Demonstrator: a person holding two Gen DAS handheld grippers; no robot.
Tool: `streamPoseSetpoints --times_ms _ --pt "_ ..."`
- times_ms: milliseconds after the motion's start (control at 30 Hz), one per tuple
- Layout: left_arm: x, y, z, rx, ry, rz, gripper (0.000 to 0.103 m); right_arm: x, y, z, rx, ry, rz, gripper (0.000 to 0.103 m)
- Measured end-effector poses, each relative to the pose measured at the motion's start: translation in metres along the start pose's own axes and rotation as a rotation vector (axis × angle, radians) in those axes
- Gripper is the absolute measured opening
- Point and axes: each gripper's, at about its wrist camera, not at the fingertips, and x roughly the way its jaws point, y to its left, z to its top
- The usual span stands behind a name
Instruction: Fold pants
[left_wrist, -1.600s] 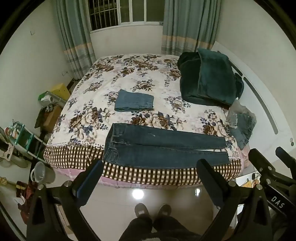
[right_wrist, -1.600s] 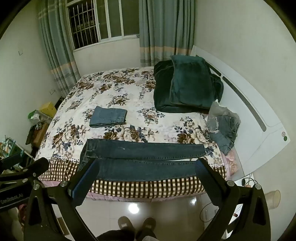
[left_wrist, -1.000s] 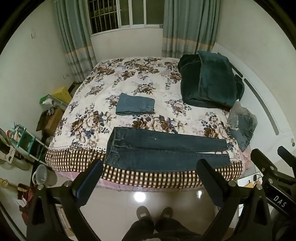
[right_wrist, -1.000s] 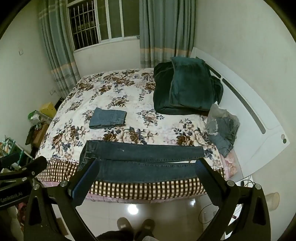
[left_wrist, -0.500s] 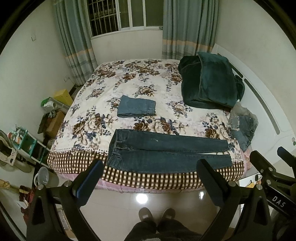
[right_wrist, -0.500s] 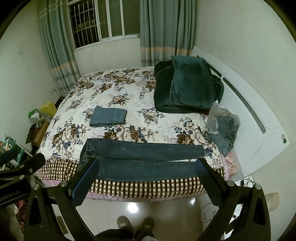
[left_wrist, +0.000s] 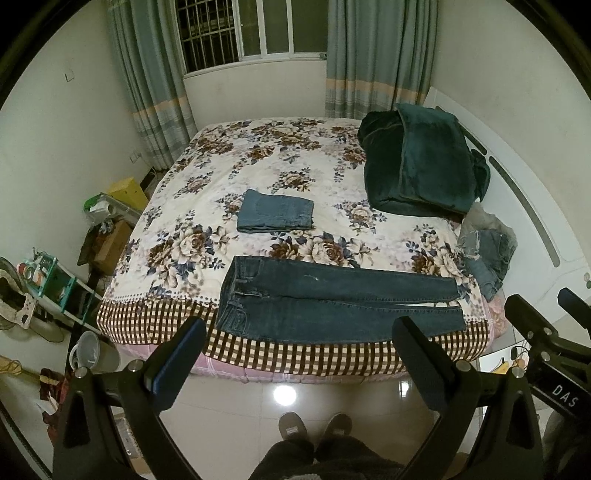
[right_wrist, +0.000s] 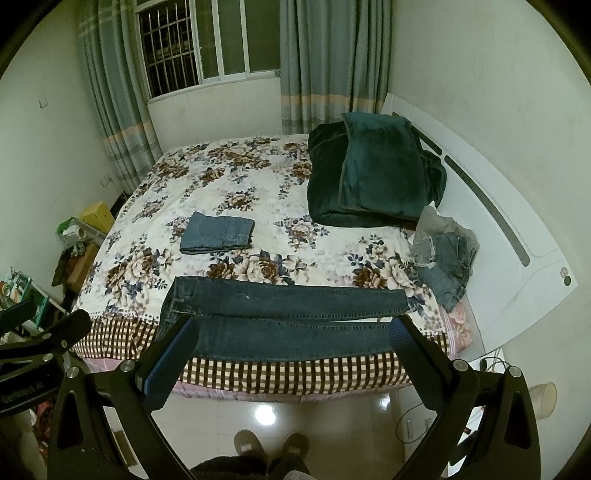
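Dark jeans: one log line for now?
dark jeans: flat, unfolded, near bed edge | left hand-held gripper: open, empty | right hand-held gripper: open, empty

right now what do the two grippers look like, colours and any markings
Both are matte black frames with silver screws. The left gripper has two broad flat fingers; the left-hand one shows a dark blue pad face. The right gripper matches, with blue textured pads. In the left wrist view its body reads "DAS" in white; the left gripper's body, seen from the right wrist, carries partly legible white lettering.
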Motion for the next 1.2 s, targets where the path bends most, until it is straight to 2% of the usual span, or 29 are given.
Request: streamPoseSetpoints --times_ms 1200 --pt "0.0004 0.0019 0.0006 0.001 -0.007 0.003 0.103 -0.0041 0.0033 -0.0007 -0.002 -0.003 -0.002 0.103"
